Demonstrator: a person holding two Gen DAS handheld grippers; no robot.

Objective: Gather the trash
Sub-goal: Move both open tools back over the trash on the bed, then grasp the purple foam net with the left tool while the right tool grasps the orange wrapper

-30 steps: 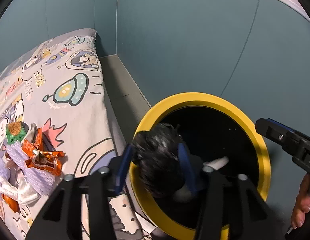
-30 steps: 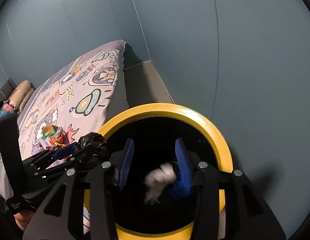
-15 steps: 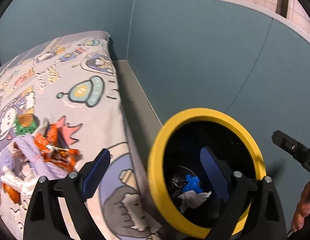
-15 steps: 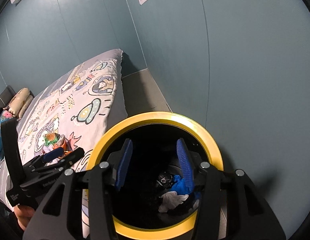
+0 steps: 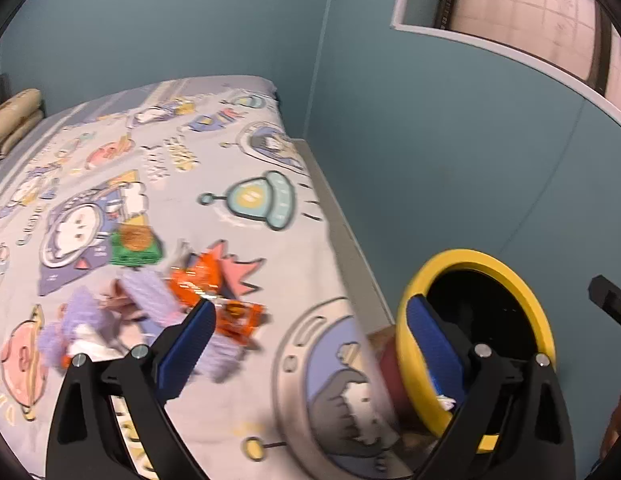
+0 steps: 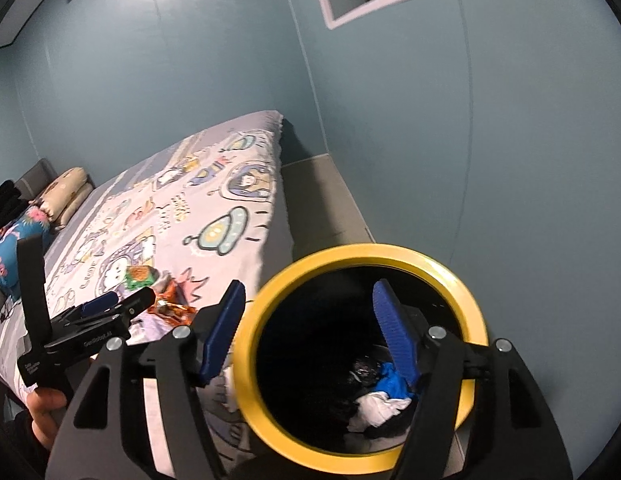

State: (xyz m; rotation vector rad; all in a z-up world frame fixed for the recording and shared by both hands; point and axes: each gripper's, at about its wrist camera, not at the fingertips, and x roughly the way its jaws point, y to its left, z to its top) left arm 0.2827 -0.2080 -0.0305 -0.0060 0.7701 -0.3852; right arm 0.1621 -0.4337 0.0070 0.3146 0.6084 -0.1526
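A: How do the left tongs (image 5: 306, 340) stand?

B: Wide open, with nothing between the blue pads. They have just been opening. One pad is in front of the bed (image 5: 214, 412), the other in front of the rim of the bin (image 5: 470, 258).

A: And the right tongs (image 6: 310, 332)?

B: Also open and empty, and they too have just been opening. One pad is over the mouth of the bin, the other just outside its yellow rim, on the bed side.

A: What lies in the bin?

B: On the bottom a white wad (image 6: 376, 406), a blue scrap (image 6: 390, 378) touching it, and a black crumpled bag (image 6: 364, 368) just beside them.

A: Where is the rest of the trash?

B: On the bed, left of the bin: an orange wrapper (image 5: 220, 296), a green packet (image 5: 134, 246) behind it, and pale purple packs (image 5: 150, 296) close to the wrapper. This part is blurred.

A: And the bin itself?

B: On the floor, between the bed and the teal wall (image 5: 430, 140). Pillows (image 6: 64, 194) are at the far end of the bed, well away from the bin.
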